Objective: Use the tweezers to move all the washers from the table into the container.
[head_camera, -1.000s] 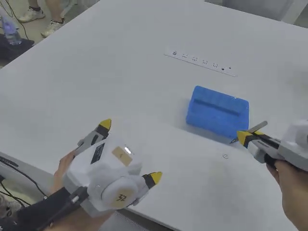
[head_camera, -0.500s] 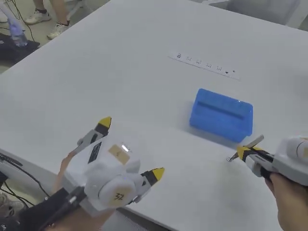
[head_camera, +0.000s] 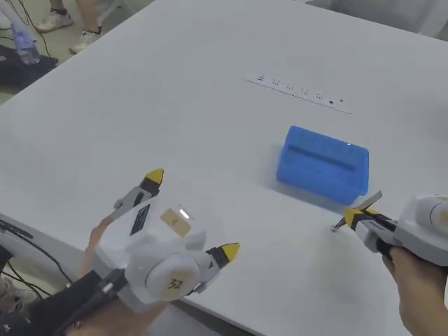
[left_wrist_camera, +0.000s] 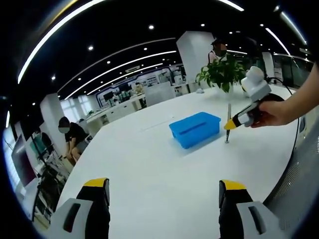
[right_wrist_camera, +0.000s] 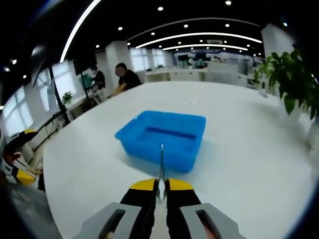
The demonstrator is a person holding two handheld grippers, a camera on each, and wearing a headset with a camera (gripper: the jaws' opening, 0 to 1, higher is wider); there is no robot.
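Over the last second the right gripper (head_camera: pixel 355 217) has come down and back from the near edge of the container (head_camera: pixel 322 164), and the tip of the tweezers (head_camera: pixel 339 224) now sits low on the table (head_camera: pixel 175 105), just toward 6 o'clock of the blue container in the head view. A small ring lay on the table about there a second ago. At this moment no washer can be made out at the tip, so whether one is pinched cannot be told. The move suggests that a pick-up is being tried, with the drop into the container yet to come. The right gripper's jaws are closed together on the tweezers, which run straight forward toward the container (right_wrist_camera: pixel 162 132) in the right gripper view. The left gripper (head_camera: pixel 190 213) hangs off at 8 o'clock of the container, its jaws wide apart and holding nothing. Its own view looks across at the container (left_wrist_camera: pixel 195 128) and the other hand. The table is broad, white and matte, and a power strip (head_camera: pixel 297 91) is set into it at 12 o'clock of the container. Around it lies an open office with strip ceiling lights, a potted plant (left_wrist_camera: pixel 222 74) and people seated at distant desks.
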